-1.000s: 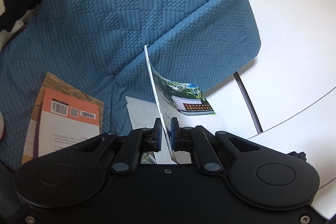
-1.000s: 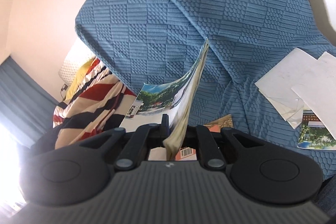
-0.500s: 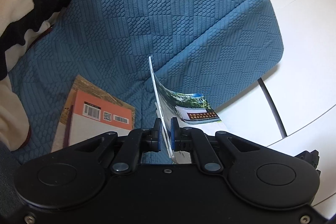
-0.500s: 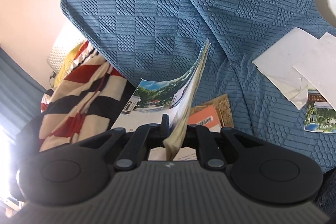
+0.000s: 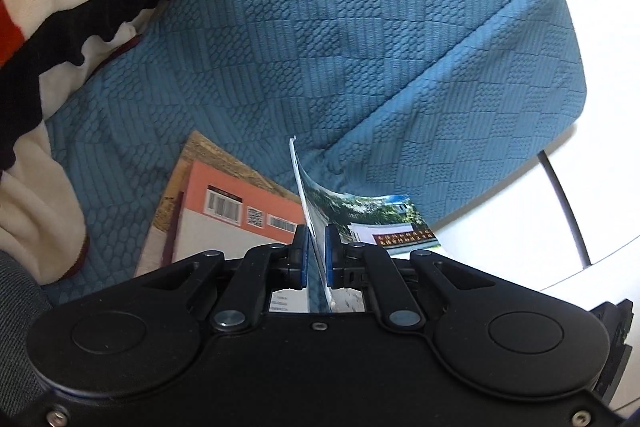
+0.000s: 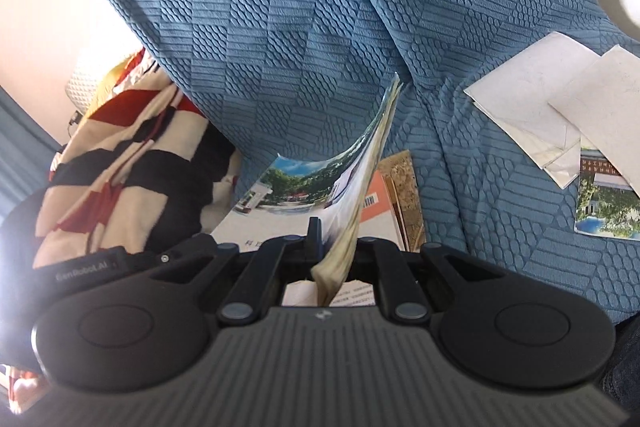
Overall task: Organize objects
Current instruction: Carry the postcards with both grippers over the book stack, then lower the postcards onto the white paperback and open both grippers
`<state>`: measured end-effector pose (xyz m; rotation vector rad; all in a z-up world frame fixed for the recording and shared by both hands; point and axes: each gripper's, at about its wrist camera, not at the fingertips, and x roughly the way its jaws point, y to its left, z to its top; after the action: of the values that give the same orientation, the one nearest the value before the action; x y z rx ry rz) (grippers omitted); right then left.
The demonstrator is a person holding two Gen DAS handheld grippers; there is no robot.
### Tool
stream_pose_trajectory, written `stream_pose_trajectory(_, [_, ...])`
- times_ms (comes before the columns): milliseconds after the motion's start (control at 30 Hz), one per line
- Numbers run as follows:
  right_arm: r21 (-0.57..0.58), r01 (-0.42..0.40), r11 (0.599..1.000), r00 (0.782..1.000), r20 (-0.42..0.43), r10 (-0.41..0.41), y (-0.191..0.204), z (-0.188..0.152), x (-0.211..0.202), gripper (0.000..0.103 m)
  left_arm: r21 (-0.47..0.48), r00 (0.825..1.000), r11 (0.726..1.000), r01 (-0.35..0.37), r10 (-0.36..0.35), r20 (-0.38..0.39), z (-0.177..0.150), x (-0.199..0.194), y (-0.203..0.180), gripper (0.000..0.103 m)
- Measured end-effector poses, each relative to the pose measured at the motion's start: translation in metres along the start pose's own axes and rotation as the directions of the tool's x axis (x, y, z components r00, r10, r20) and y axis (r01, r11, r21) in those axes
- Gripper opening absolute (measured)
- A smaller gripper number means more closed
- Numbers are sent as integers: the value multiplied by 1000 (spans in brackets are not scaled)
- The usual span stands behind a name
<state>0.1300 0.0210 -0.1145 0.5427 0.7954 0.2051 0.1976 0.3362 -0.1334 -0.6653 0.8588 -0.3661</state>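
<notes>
Blue sofa, booklet hiding orange book

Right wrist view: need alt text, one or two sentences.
The right gripper is shut on the edge of a thick booklet that curls up above a blue textured sofa cover. An orange book lies beneath it, loose white papers and a photo leaflet to the right, a striped blanket to the left.

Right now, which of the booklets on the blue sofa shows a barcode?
The orange booklet lying flat on the brown one; the photo-cover booklet held in the left tongs shows none.
</notes>
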Motion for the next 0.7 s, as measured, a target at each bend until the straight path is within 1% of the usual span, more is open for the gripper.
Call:
stream_pose_trajectory(100, [6,14,1000,1000,-11,-14,-5,-5,7,10,16,999,999,-50,50,8,-3,5,4,6])
stream_pose_trajectory(200, [9,39,999,999,-27,-39,-9,-10,16,8,4,998,998,-61,61,9,-5,10,10,6])
stream_pose_trajectory(233, [2,39,999,999,-21,-39,-10,-12,17,8,4,998,998,-65,65,8,-6,12,13,6])
stream_pose_trajectory(300, [7,1,1000,1000,-7,-1,-14,-16,22,5,-5,997,997,-78,78,-11,-8,20,18,6])
stream_pose_trajectory(367, [35,30,999,999,-39,-29,-20,-19,32,5,-23,996,996,-89,89,-31,-10,26,24,6])
stream_pose_trajectory(433, [58,59,997,996,-73,-54,-25,-22,42,6,-20,993,994,-111,111,-39,-13,29,27,6])
stream_pose_trajectory(500, [77,73,994,994,-84,-67,-29,-27,47,6,-23,990,991,-131,129,-48,-14,33,31,6])
stream_pose_trajectory(633, [64,108,992,990,-101,-102,-28,-35,54,6,-48,986,987,-154,150,-72,-15,40,41,6])
stream_pose_trajectory(700, [51,108,993,989,-111,-102,-27,-38,56,9,-51,984,985,-165,161,-72,-16,41,43,7])
